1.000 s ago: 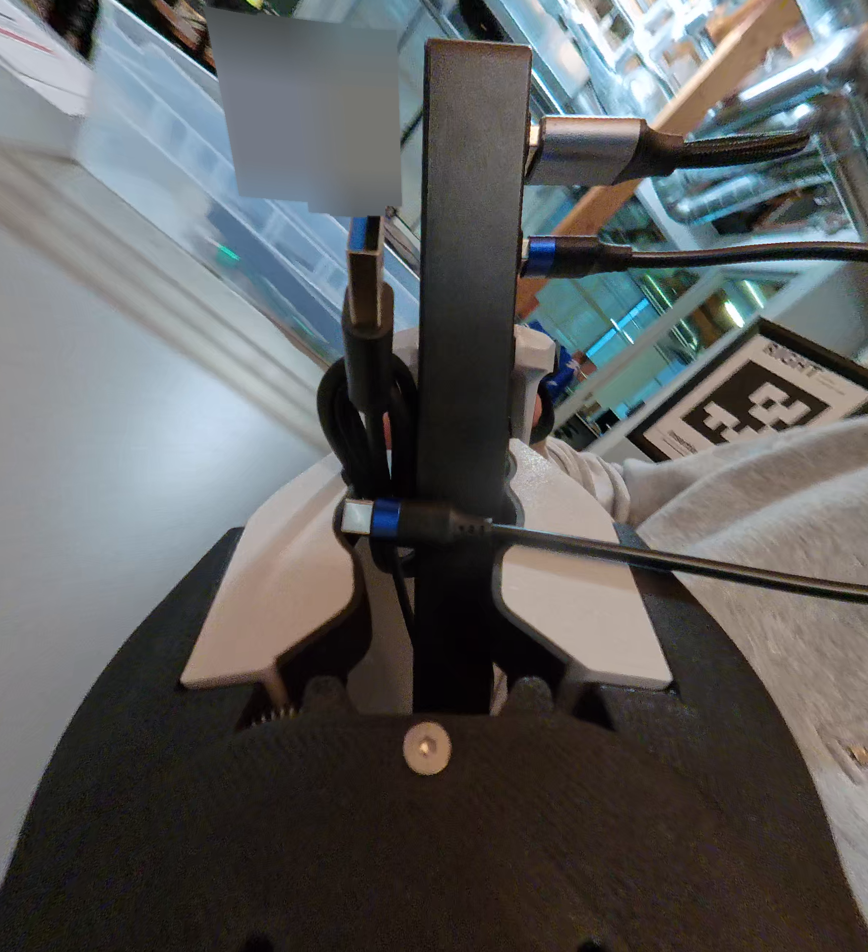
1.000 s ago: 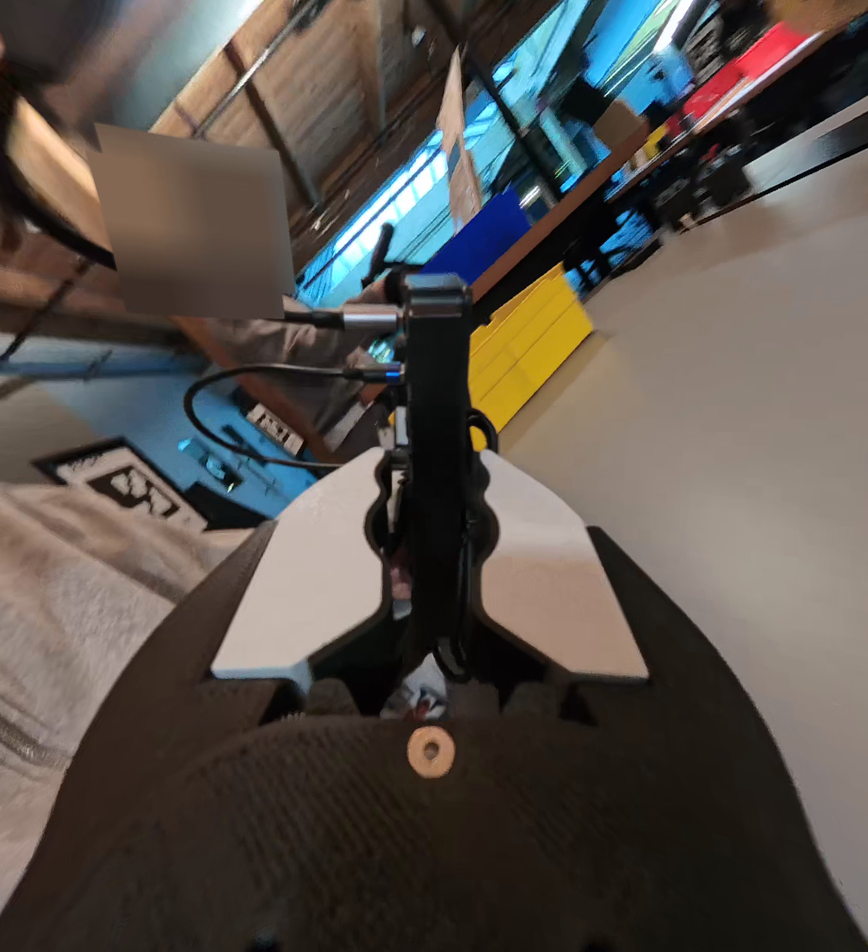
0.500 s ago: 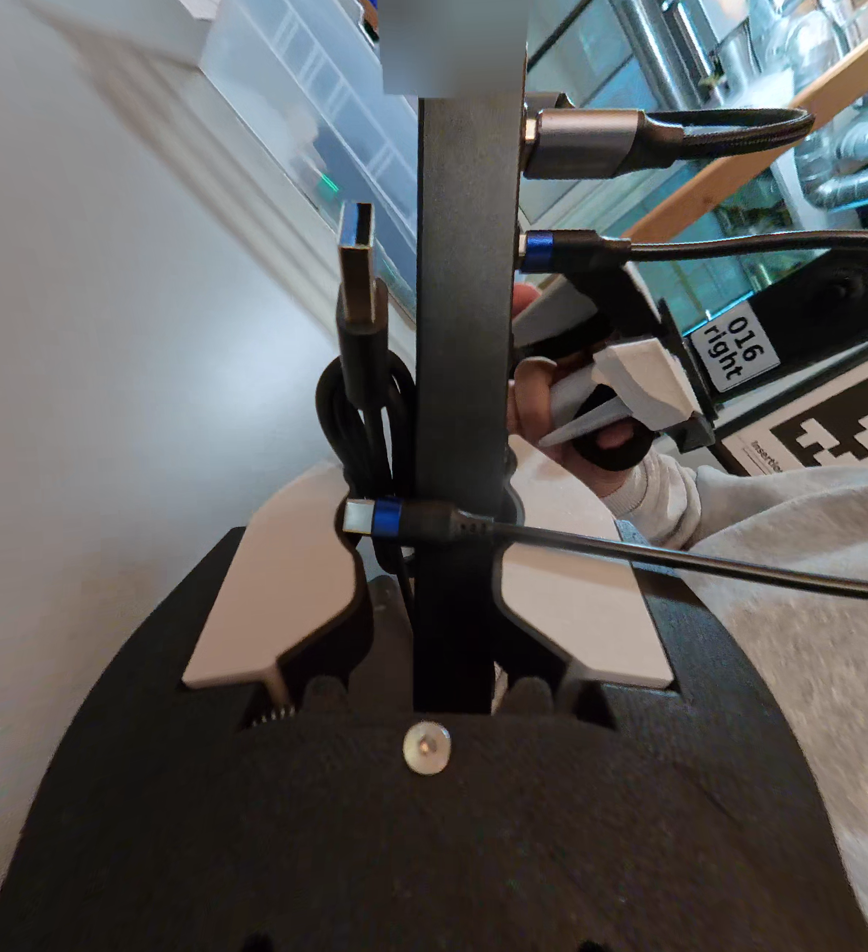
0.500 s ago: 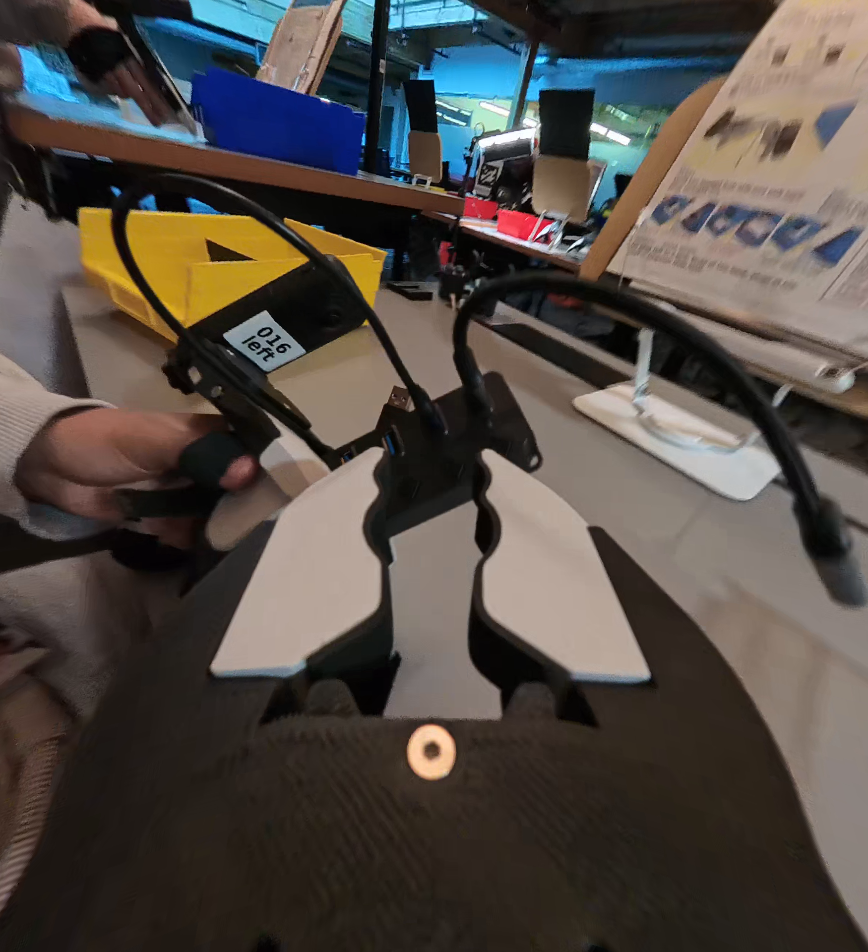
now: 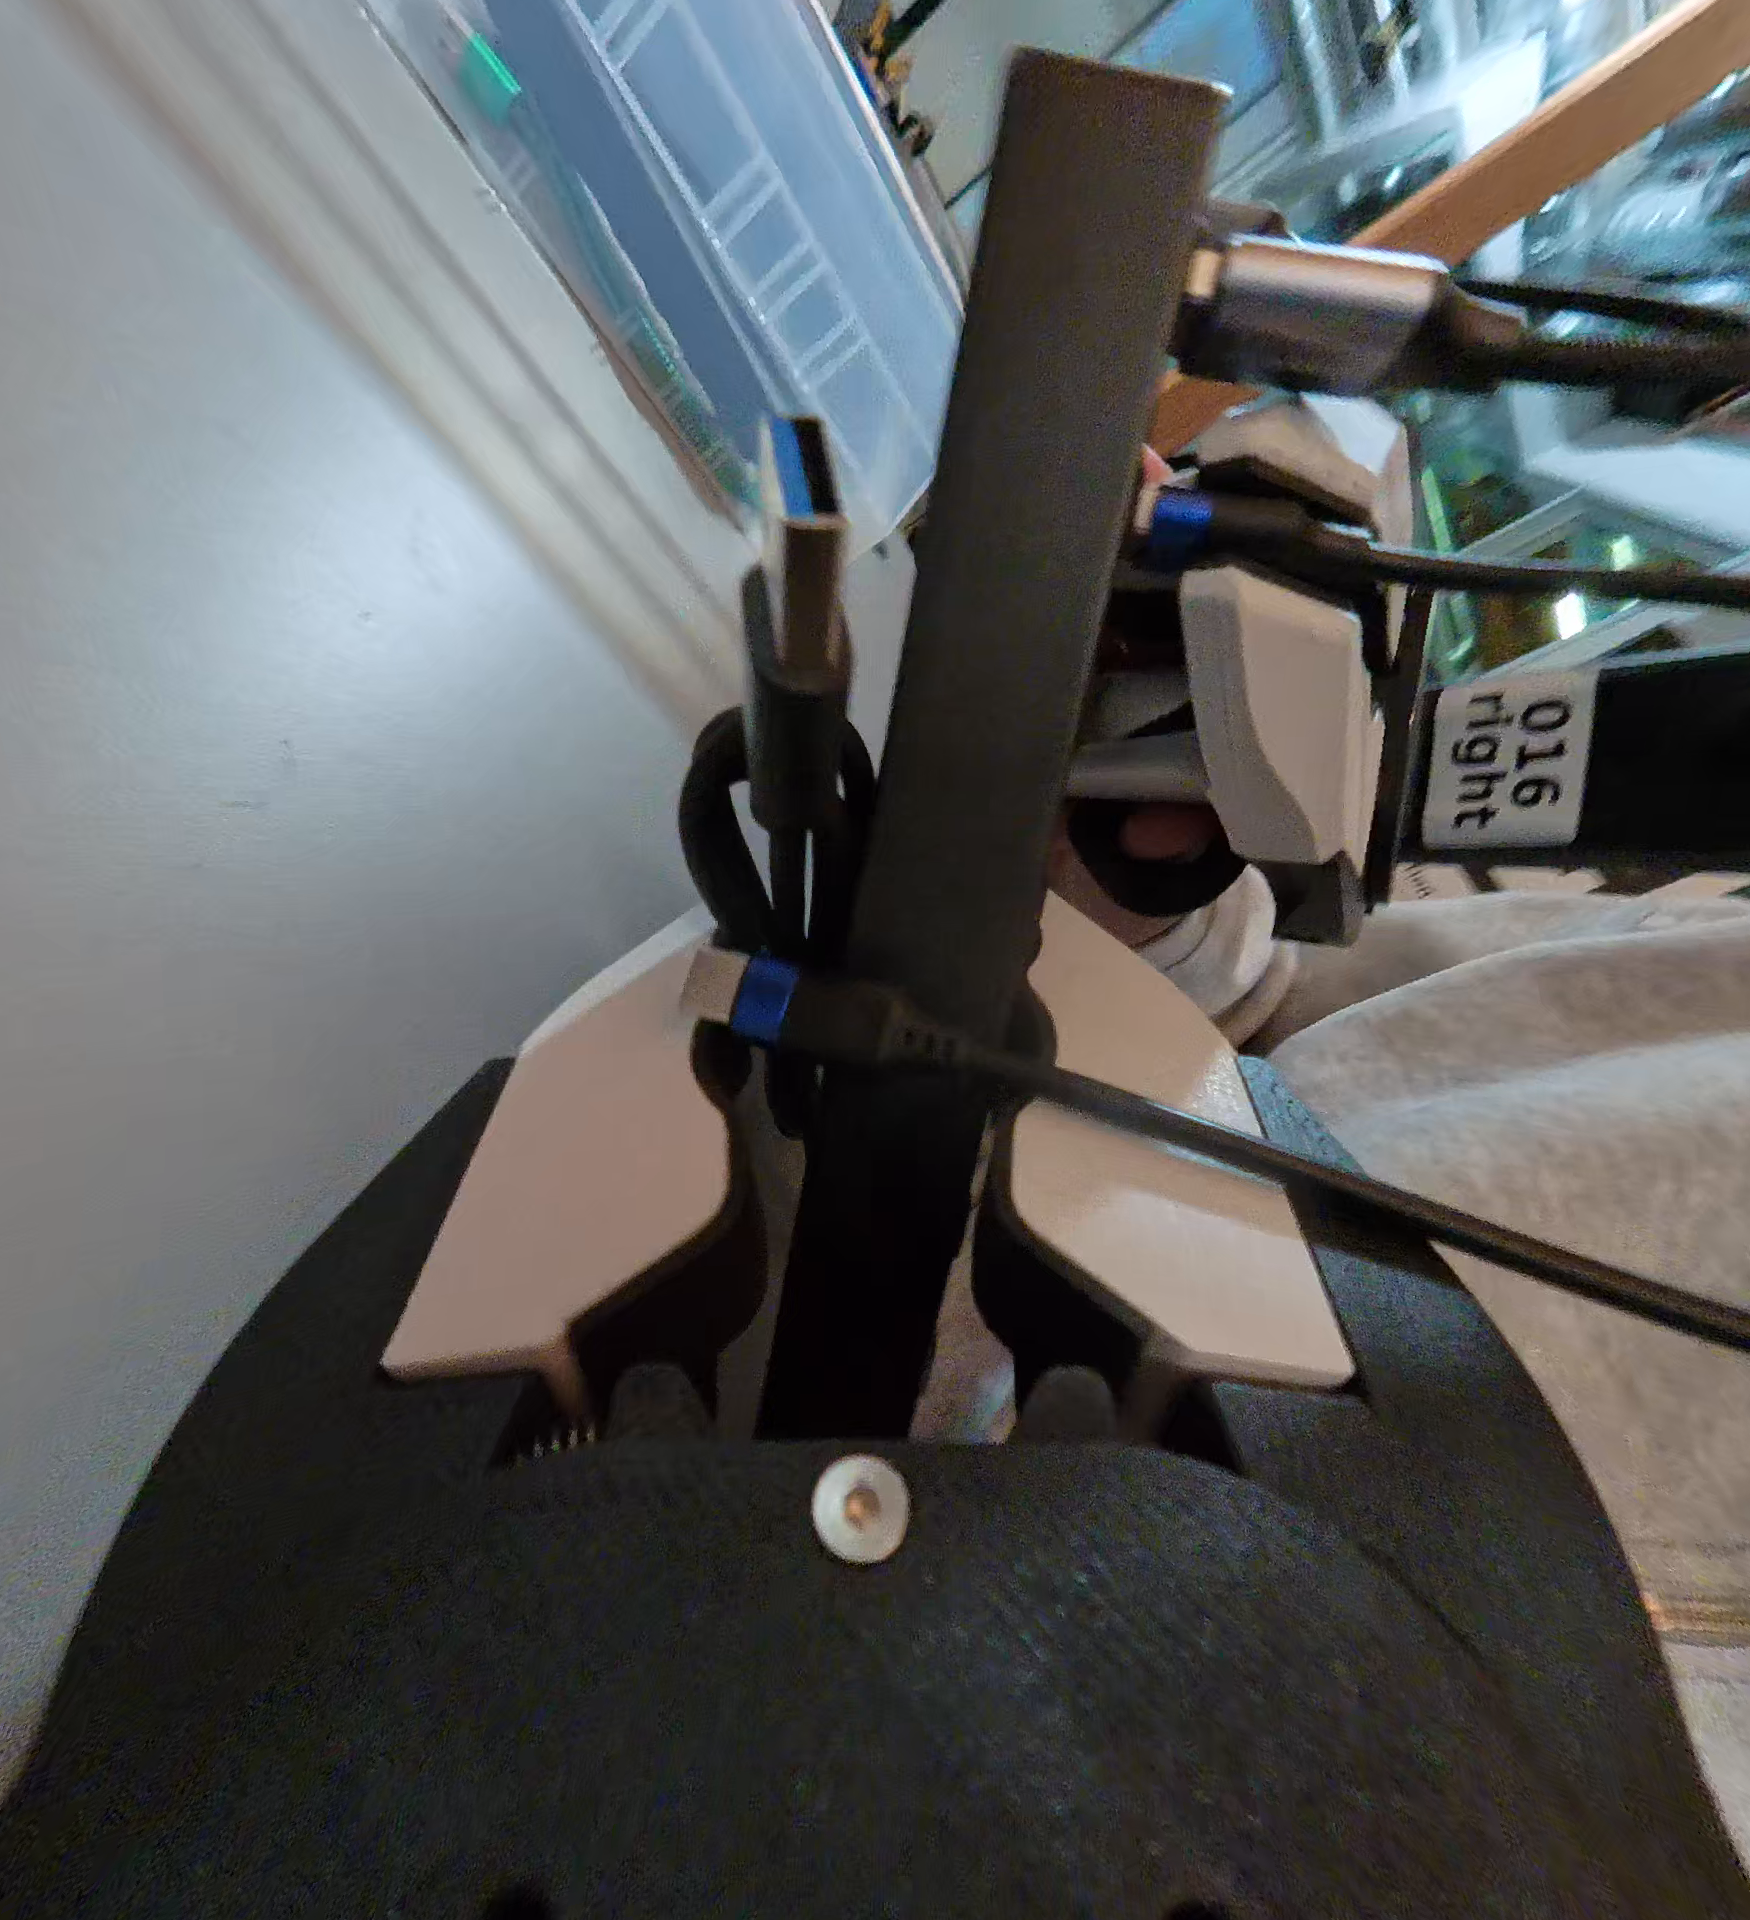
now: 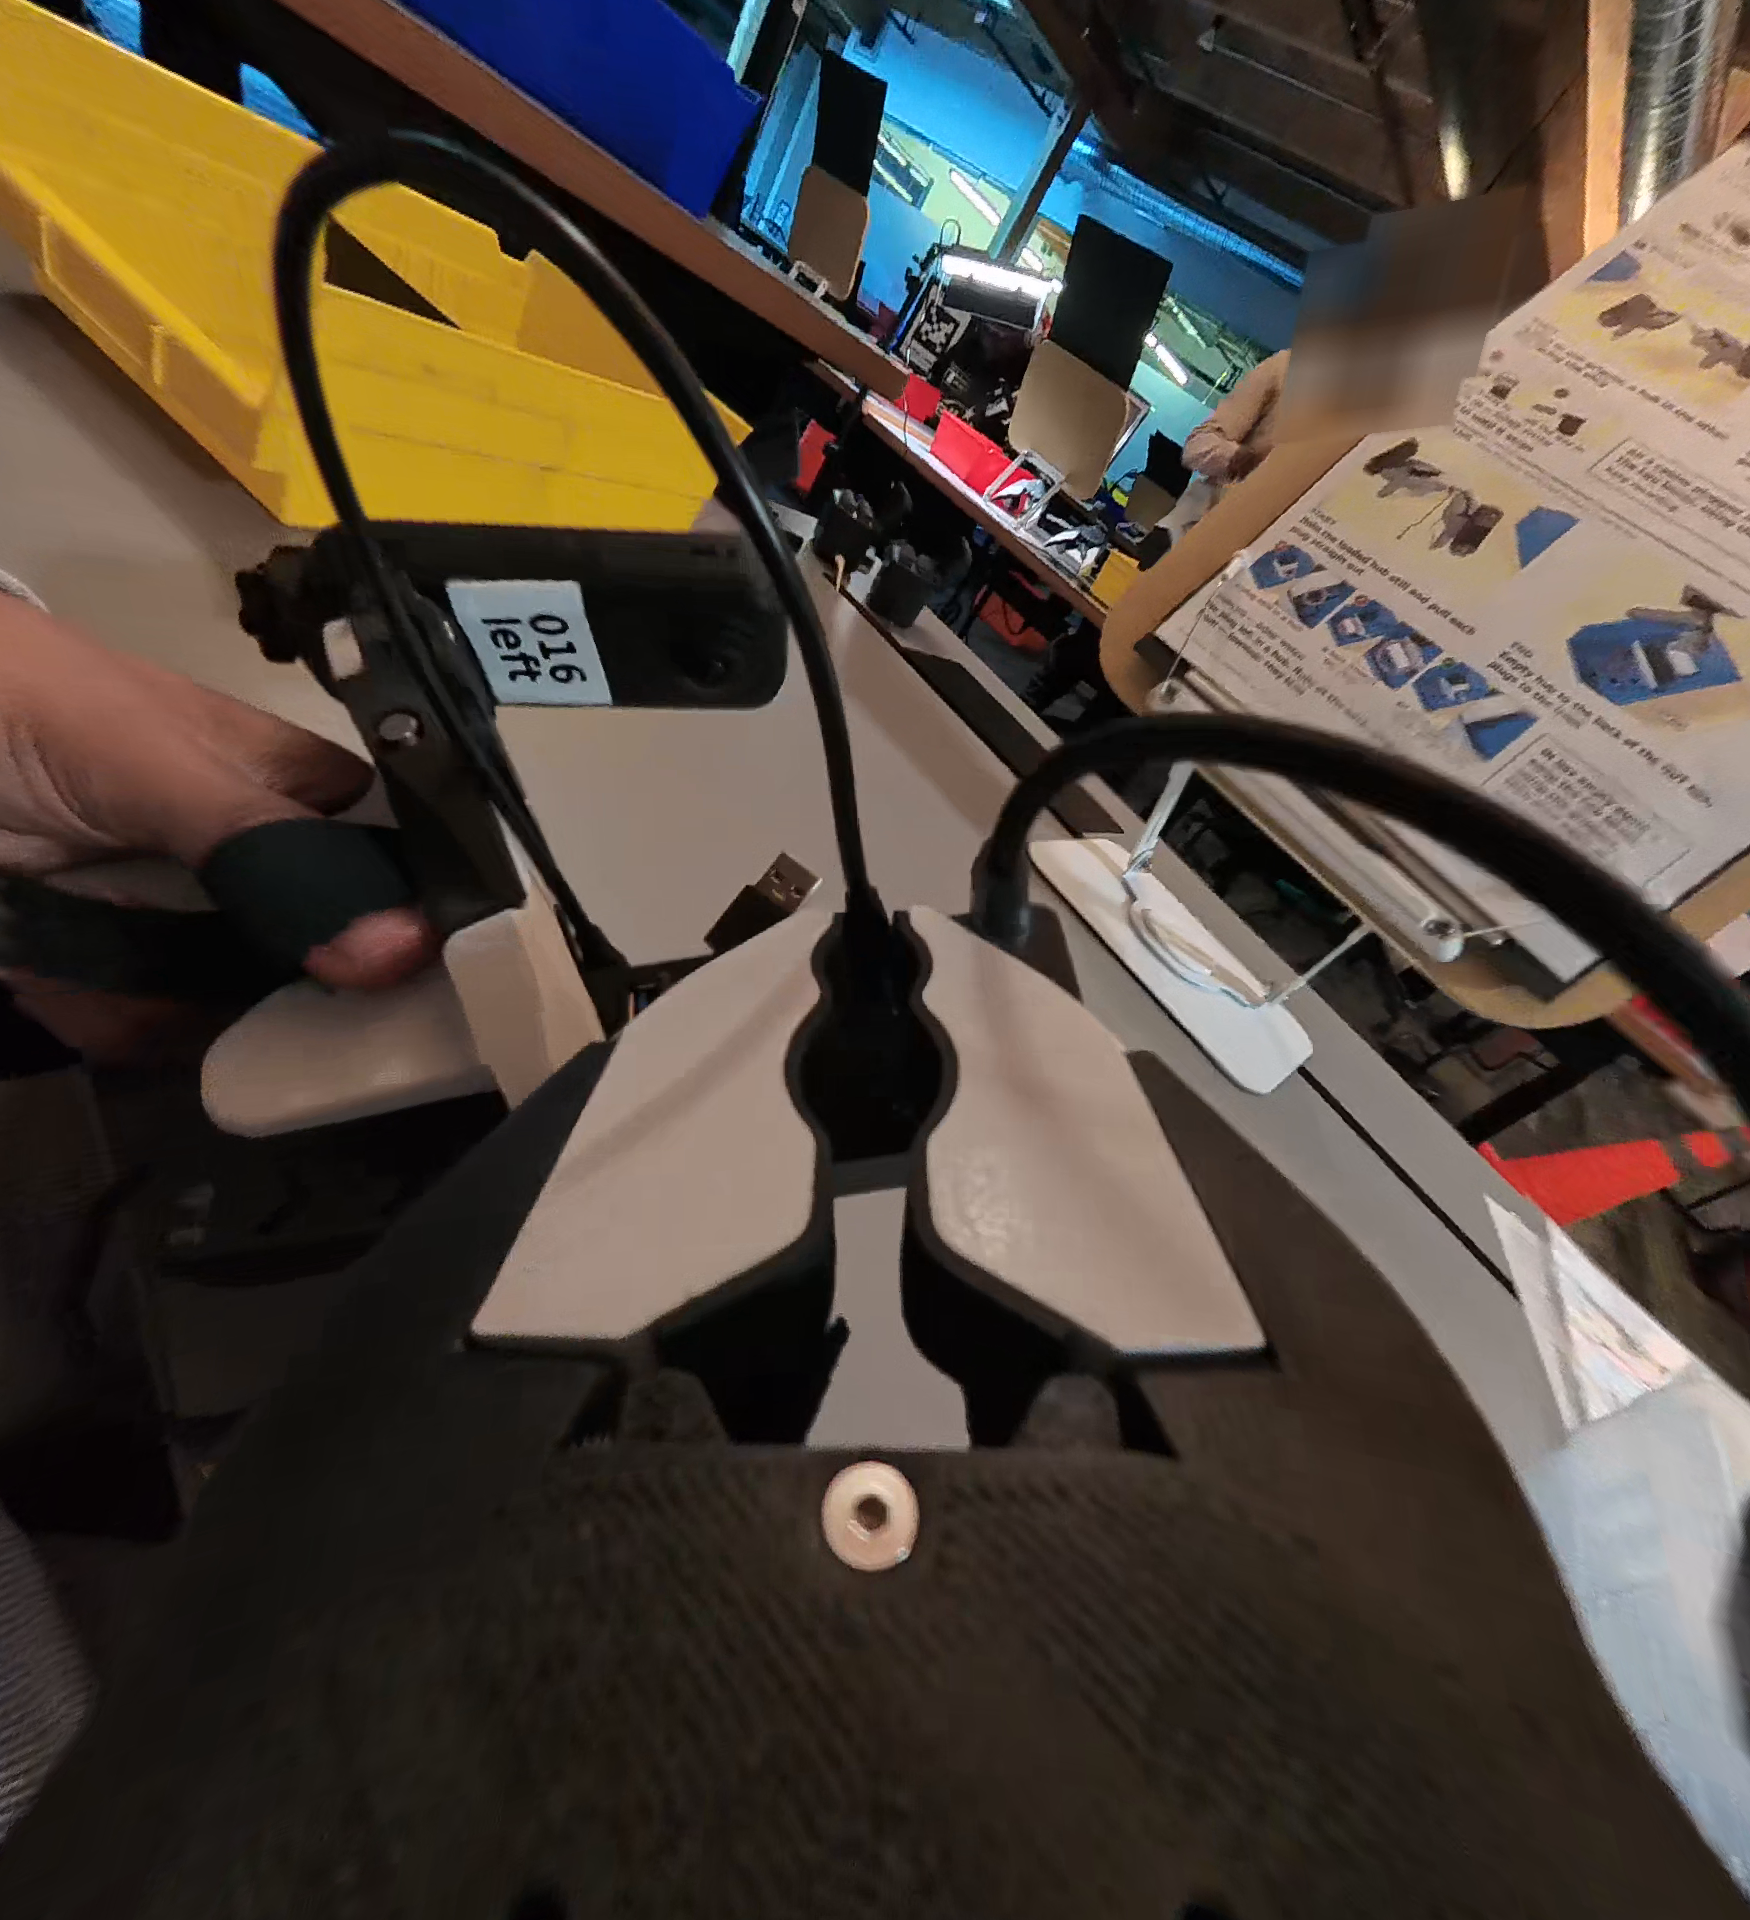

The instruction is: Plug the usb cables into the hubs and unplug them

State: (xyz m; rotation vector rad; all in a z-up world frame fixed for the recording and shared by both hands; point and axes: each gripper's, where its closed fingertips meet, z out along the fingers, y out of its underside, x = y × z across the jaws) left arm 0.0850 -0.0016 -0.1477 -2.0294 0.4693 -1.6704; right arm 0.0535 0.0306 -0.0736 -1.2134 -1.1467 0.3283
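- We take the dark USB hub as our landmark: in the left wrist view it stands almost upright, leaning slightly right, its lower end between the fingers of the left gripper.
- The left gripper is clamped on the hub, 1 white finger pressed to each side of it.
- 2 cables are plugged into the right face of the hub: a grey metal plug near the top and, below it, a slimmer blue-ringed plug.
- The right gripper sits just right of the hub, its white fingers above and below that blue-ringed plug; in the right wrist view its fingers are drawn together on the black plug body, so we read it as gripping the plug.
- In that same view the thin black cable rises from the gripped plug in a tall arch, and a thicker black cable arches away to the right of the hub.
- On the left side of the hub a loose USB-A connector points upward, its black lead looped beside the hub.
- A 2nd blue-ringed connector lies across the front of the hub at the fingertips, its cable running off to the right.
- A person's hand holds the left gripper handle, left of the hub in the right wrist view.
- Behind the hub lie a pale tabletop, yellow bins and a printed instruction sheet on a stand.
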